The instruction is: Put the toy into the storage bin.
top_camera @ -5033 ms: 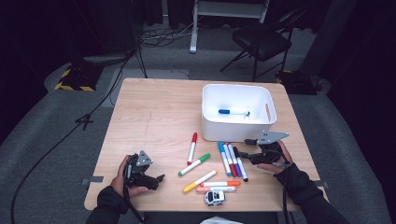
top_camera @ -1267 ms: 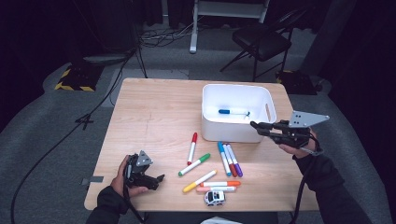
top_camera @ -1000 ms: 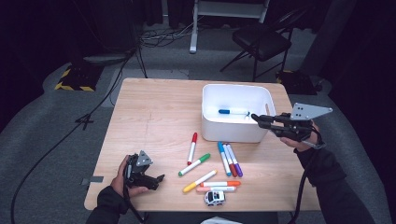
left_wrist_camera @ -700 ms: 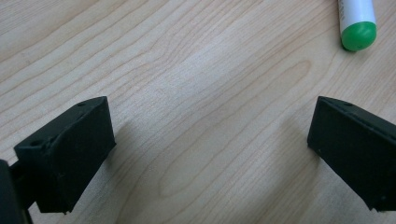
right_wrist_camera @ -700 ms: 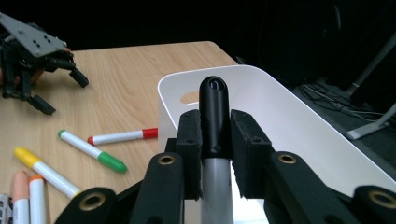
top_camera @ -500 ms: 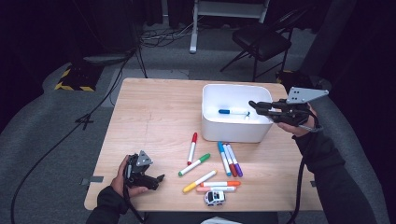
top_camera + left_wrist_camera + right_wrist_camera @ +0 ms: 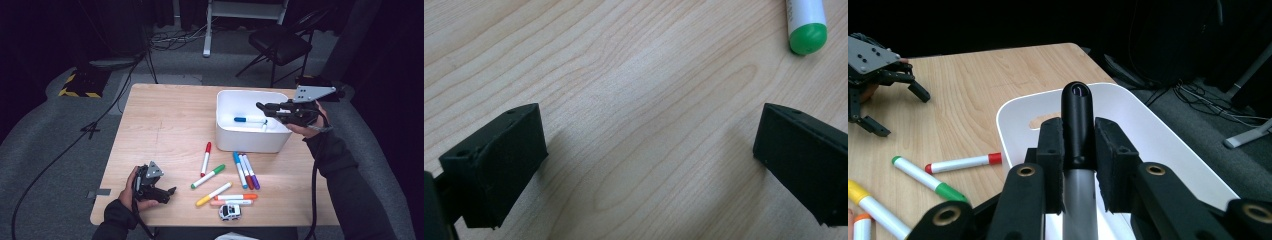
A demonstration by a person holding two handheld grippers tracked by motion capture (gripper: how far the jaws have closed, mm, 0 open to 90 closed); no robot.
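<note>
A black-capped marker (image 7: 1077, 120) is pinched between the pads of the right gripper (image 7: 1077, 150), its cap poking out ahead, and is held above the white bin (image 7: 250, 142) on the surface (image 7: 165, 125). The left gripper (image 7: 162, 192) is rested on the surface, jaws spread, nothing between them.

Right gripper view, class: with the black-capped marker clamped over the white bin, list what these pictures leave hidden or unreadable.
- Black-capped marker: right gripper view, its grey barrel runs between the right gripper pads and off the bottom edge.
- White bin: its floor sits behind those jaws.
- Green-capped marker: left gripper view, cut off by the top edge.
- Toy car: high view, too small for detail.
</note>
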